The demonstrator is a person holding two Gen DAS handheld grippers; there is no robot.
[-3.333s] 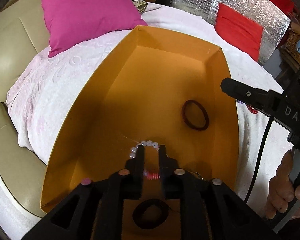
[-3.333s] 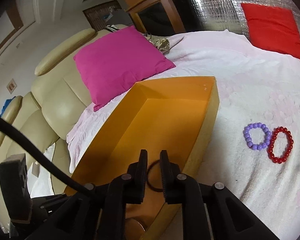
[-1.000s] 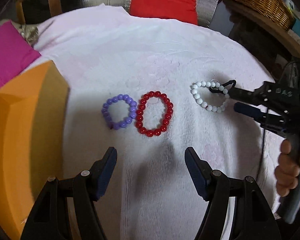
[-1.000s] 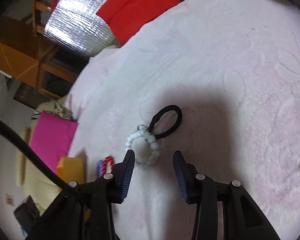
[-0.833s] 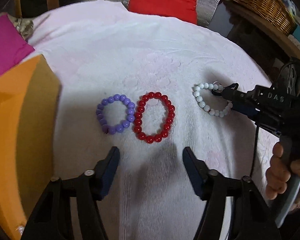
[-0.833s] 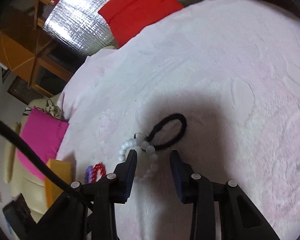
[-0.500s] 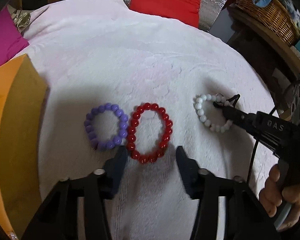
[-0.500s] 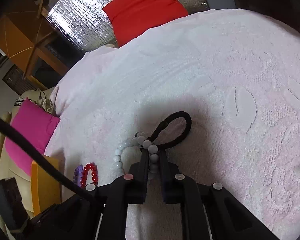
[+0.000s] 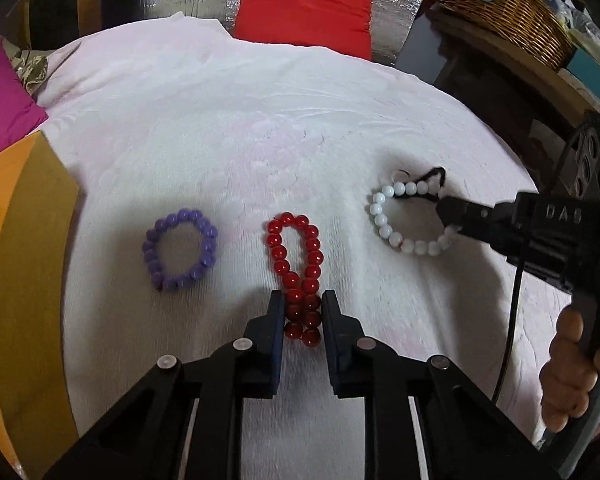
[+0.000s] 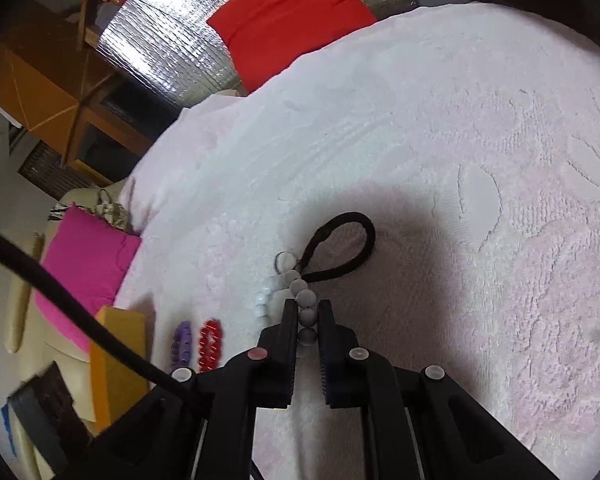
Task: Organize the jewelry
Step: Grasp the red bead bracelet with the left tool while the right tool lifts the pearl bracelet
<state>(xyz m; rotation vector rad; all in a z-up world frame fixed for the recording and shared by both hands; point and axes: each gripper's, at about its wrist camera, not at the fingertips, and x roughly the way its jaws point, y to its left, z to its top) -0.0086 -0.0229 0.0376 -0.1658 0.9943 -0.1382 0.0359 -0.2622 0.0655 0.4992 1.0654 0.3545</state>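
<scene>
Our left hand-held gripper (image 9: 302, 314) was closing its jaws on the near end of the red bracelet (image 9: 296, 276), squeezing the loop narrow where it lay on the white blanket (image 9: 260, 128). Our right hand-held gripper (image 10: 306, 322) was clenched on the white bracelet (image 10: 300, 304), a bead pinched between its pads, with the black hair tie (image 10: 340, 248) touching the bracelet's far end. The purple bracelet (image 9: 180, 250) lay loose, near the red one. The orange box (image 9: 16, 280) stood at the blanket's left.

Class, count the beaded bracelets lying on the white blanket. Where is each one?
3. The purple bracelet lies nearest the orange box, the red bracelet in the middle, the white bracelet farthest over. None appears hidden.
</scene>
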